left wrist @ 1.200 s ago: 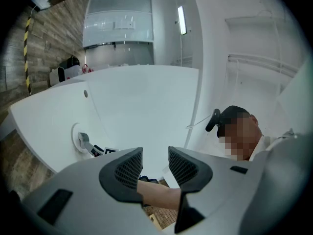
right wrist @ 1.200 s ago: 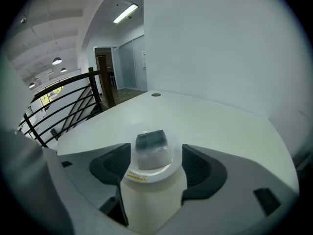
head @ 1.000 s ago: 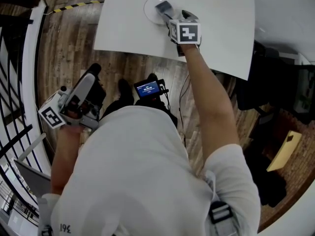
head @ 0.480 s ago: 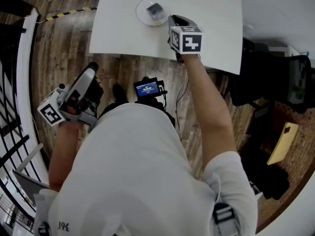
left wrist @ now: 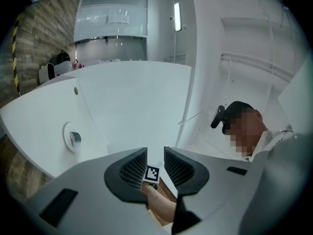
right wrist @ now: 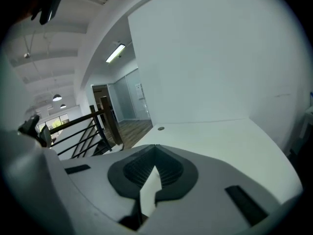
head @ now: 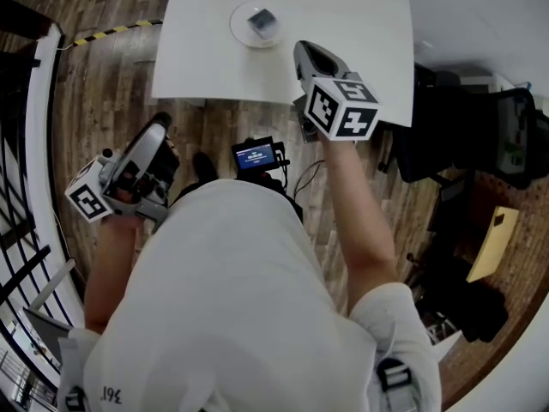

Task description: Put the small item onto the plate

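- small item (head: 262,21) (grey, possibly a box) lies on plate (head: 241,29);
- right gripper (head: 306,51): jaws just closed together, nothing held;
- left gripper (head: 160,124): jaws apart, empty

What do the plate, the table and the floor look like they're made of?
Plate: white, smooth, likely ceramic or plastic; can't tell which. Table: matte white top, probably laminate, no grain showing. Floor: brown wood planks or wood-look boards, with visible grain and seams.
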Available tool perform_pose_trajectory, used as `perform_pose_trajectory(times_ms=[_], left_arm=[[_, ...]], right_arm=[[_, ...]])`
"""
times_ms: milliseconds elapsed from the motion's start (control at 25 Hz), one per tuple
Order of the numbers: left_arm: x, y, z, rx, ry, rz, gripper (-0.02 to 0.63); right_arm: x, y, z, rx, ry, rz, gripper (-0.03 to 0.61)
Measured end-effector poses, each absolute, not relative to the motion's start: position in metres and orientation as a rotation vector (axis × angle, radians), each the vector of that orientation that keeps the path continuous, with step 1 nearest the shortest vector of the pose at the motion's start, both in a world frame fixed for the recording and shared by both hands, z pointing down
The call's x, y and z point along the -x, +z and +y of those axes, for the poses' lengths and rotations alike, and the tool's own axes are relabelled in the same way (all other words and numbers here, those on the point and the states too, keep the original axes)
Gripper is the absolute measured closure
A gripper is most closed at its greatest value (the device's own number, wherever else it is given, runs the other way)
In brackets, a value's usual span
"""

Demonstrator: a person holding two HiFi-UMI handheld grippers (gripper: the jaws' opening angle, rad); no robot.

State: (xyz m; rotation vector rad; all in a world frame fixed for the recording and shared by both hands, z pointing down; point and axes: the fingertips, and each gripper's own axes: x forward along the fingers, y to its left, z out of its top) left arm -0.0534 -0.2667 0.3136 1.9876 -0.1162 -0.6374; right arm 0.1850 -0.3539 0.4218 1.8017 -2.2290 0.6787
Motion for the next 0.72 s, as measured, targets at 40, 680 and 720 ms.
perform_pose_trajectory(times_ms=[40,680,720], left_arm=[[0.053,0.312,-0.266,-1.992,-0.638,-0.107,0.503],[0.02,0.308,-0.251,-2.011,-0.564,0.067,0.503],[0.018,0.309,-0.249,-2.012,-0.554,0.078,0.503]], right_arm=[[-0.183,0.416,-0.348,-1.814,0.695,-2.246,0.575],[-0.17,0.329,-0.278,-1.948,1.094,-2.587,0.575],[-0.171,0.325,-0.276,-1.952,1.102,-2.596,0.577]])
